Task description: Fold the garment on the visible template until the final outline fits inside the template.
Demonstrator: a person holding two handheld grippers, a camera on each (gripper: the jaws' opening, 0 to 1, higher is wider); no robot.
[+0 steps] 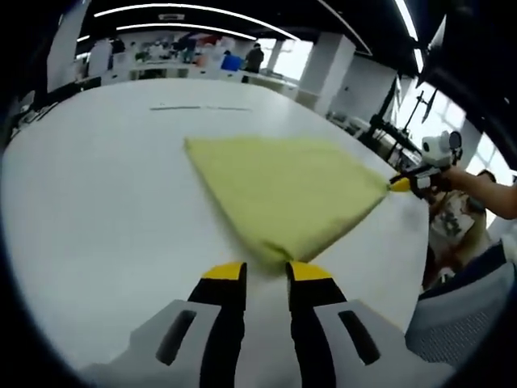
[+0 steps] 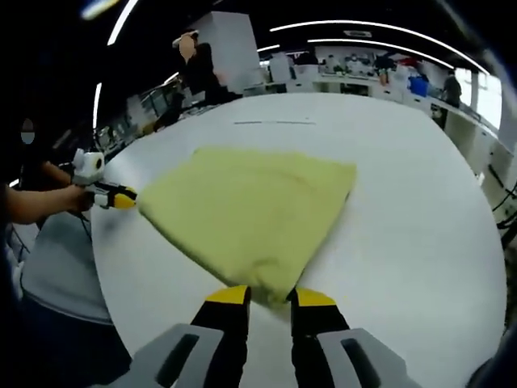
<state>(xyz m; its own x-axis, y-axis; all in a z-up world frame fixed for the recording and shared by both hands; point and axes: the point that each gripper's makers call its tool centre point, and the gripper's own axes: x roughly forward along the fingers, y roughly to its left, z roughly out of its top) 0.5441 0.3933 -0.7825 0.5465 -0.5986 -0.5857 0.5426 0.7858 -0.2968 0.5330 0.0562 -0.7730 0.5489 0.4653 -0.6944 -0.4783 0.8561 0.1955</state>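
Observation:
A yellow-green garment [image 1: 283,198] lies spread on the white table [image 1: 97,202], pulled into a fan shape between two held corners. In the left gripper view my left gripper [image 1: 266,271] is shut on the near corner, and my right gripper [image 1: 401,184] comes in from the right, pinching the far right corner. The right gripper view shows the same garment [image 2: 250,210], with my right gripper [image 2: 271,297] shut on its near corner and my left gripper [image 2: 123,197] holding the left tip. Thin dark template lines [image 1: 198,107] [image 2: 275,123] lie on the table beyond the cloth.
A person's arm [image 1: 485,190] and body stand at the table's edge beside the garment. Desks, stands and several people fill the room beyond the table [image 2: 420,210]. Bare tabletop surrounds the cloth.

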